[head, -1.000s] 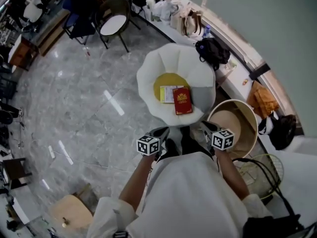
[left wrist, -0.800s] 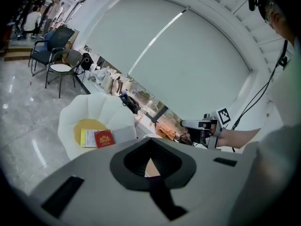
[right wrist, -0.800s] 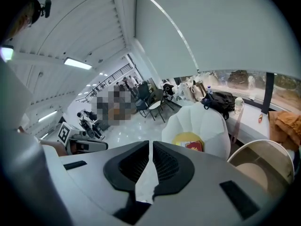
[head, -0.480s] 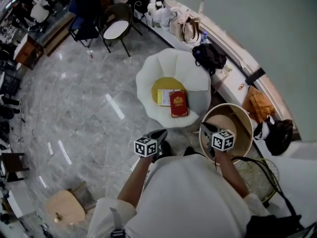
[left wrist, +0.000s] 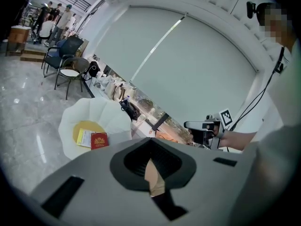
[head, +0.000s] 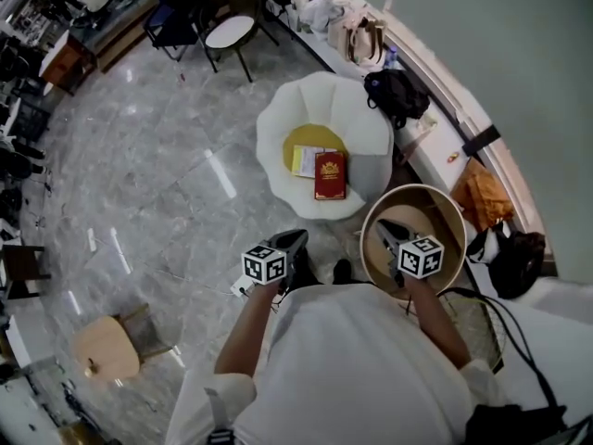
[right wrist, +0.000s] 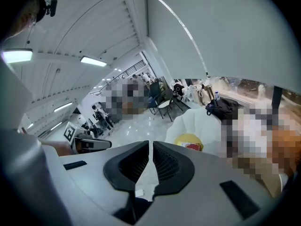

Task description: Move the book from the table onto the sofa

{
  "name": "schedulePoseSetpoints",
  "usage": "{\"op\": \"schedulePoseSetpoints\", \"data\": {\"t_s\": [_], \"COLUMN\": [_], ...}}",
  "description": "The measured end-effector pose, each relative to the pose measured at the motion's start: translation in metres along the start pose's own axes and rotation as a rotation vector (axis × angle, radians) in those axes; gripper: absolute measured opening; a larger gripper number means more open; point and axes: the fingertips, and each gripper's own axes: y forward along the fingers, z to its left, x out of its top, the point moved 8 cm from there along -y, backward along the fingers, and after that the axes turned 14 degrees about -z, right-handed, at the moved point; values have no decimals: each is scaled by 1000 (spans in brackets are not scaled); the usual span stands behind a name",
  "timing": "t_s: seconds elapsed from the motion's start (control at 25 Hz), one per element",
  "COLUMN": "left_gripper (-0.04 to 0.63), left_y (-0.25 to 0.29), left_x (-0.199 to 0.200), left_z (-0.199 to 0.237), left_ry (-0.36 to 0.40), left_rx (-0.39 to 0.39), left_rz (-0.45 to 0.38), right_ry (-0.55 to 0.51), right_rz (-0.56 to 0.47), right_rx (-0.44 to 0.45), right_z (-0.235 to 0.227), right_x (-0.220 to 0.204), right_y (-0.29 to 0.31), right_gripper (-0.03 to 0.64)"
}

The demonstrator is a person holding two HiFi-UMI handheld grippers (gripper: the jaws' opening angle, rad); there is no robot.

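The red book point(head: 329, 175) lies flat on the seat of the white petal-shaped sofa point(head: 278, 128), beside a pale yellow booklet point(head: 304, 160) and partly on a yellow cushion point(head: 313, 138). My left gripper point(head: 298, 237) hangs over the floor short of the sofa, jaws shut with nothing between them. My right gripper point(head: 382, 227) is above the round tan table point(head: 447, 213), also shut and empty. In the left gripper view, beyond the shut gripper point(left wrist: 152, 173), the book point(left wrist: 99, 140) shows on the sofa point(left wrist: 70, 121). Past the shut gripper point(right wrist: 150, 166) in the right gripper view the book point(right wrist: 193, 147) peeks out.
A black bag point(head: 397, 93) sits behind the sofa on a long ledge with more bags. A dark chair with a white seat point(head: 230, 31) stands at the back. A small wooden stool point(head: 104, 349) is at lower left. An orange bag point(head: 482, 193) lies right of the table.
Both grippers have drawn back from the sofa and risen a little, both still shut and empty. The right one now hangs over the round table. The book has stayed on the sofa.
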Motion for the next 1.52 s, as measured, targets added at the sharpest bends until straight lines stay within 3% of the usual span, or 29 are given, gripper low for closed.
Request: {"op": "schedulePoseSetpoints", "data": {"t_s": [0.44, 0.72, 1.0, 1.52], "left_gripper": [3, 3, 2, 3], "left_y": [-29, -41, -51, -50], "left_x": [-11, -4, 8, 25], "left_z": [-42, -40, -25, -18], "left_ry": [26, 51, 65, 72], "left_rx": [4, -24, -24, -40], "left_rz": [-8, 4, -25, -65], "right_ry": [10, -7, 46, 2], "right_rz": [2, -66, -109, -103], "right_rx": [25, 10, -9, 3], "right_z": [-3, 13, 26, 40], "right_x": [-9, -6, -7, 0], "right_y": [-26, -28, -20, -11], "right_gripper": [49, 48, 48, 48]}}
